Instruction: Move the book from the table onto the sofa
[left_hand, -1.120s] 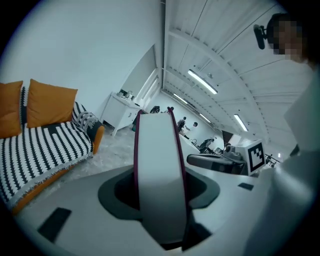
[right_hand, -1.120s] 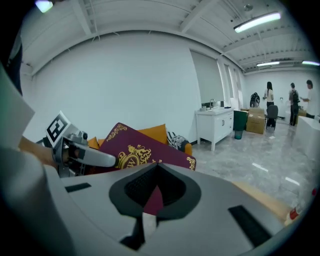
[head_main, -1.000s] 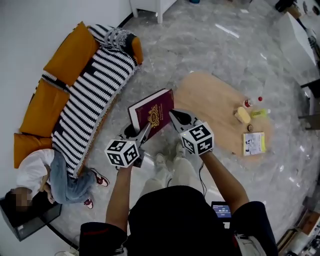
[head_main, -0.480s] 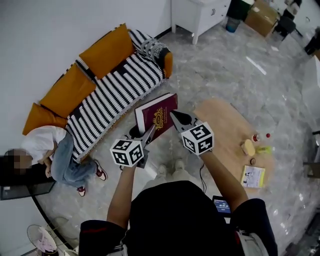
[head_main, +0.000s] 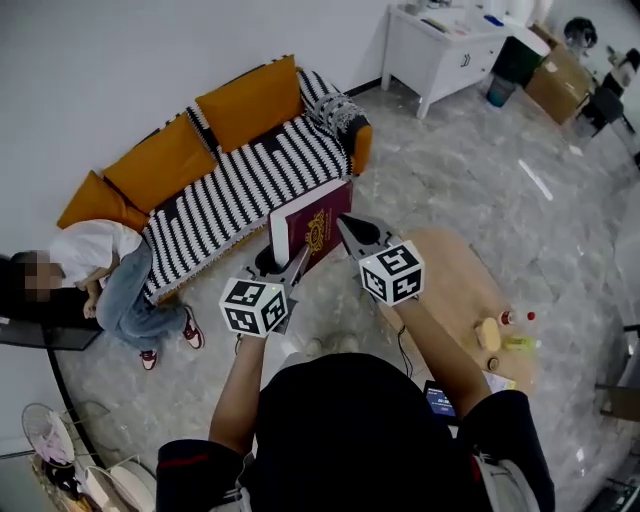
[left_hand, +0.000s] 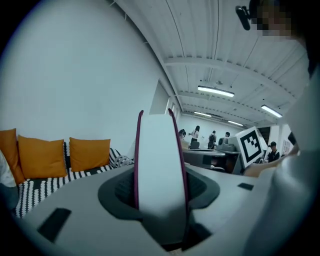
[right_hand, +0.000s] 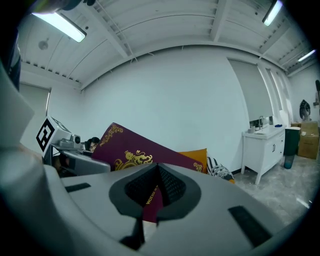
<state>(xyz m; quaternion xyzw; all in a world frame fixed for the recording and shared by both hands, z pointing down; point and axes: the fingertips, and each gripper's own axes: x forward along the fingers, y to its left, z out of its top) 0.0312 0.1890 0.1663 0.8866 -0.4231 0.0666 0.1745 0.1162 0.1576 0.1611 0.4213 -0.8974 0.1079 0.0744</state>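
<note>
I hold a maroon book (head_main: 313, 222) with a gold crest in the air between both grippers, tilted up on edge. My left gripper (head_main: 284, 268) is shut on the book's thick page block (left_hand: 159, 165), which fills the gap between its jaws. My right gripper (head_main: 351, 231) is shut on the thin maroon cover (right_hand: 131, 149) at the book's near right edge. The sofa (head_main: 240, 178), with a black-and-white striped throw and orange cushions (left_hand: 44, 157), stands beyond the book against the wall. The wooden table (head_main: 455, 290) lies to the right, below my right arm.
A person (head_main: 100, 268) sits on the floor at the sofa's left end. Small bottles (head_main: 512, 320) and a yellow item stand on the table. A white cabinet (head_main: 440, 52) and a cardboard box (head_main: 562, 72) are at the back right. A fan (head_main: 45, 436) stands at the lower left.
Both grippers have risen with the book still held, and it now stands steeper. The view has swung so the sofa lies ahead and the table sits at the lower right.
</note>
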